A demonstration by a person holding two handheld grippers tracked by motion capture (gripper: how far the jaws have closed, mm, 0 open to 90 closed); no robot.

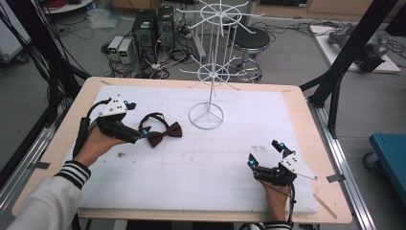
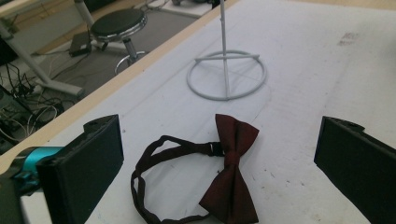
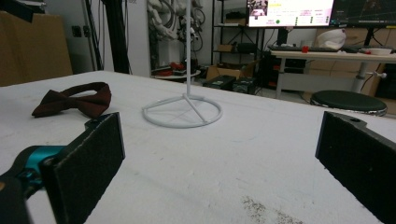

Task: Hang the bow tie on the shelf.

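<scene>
The left gripper (image 1: 142, 132) gapes wide just beside the bow tie (image 1: 165, 133), its strap end cut off in the left gripper view. The right gripper (image 1: 262, 152) rests wide open, holding nothing, well apart from the wire stand (image 1: 206, 116).

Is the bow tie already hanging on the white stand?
No, the bow tie lies flat on the white pad, apart from the stand.

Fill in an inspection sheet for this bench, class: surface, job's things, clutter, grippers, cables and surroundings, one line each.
Surface: white foam mat on a wooden table, lightly stained.
Job's things: dark red bow tie with looped strap, flat on the mat; white wire stand upright behind it.
Clutter: nothing seen.
Grippers: left gripper open, jaws either side of the bow tie; right gripper open, apart from everything.
Cables: black cable trailing from the left gripper.
Surroundings: stool, computer boxes, floor wiring.
</scene>
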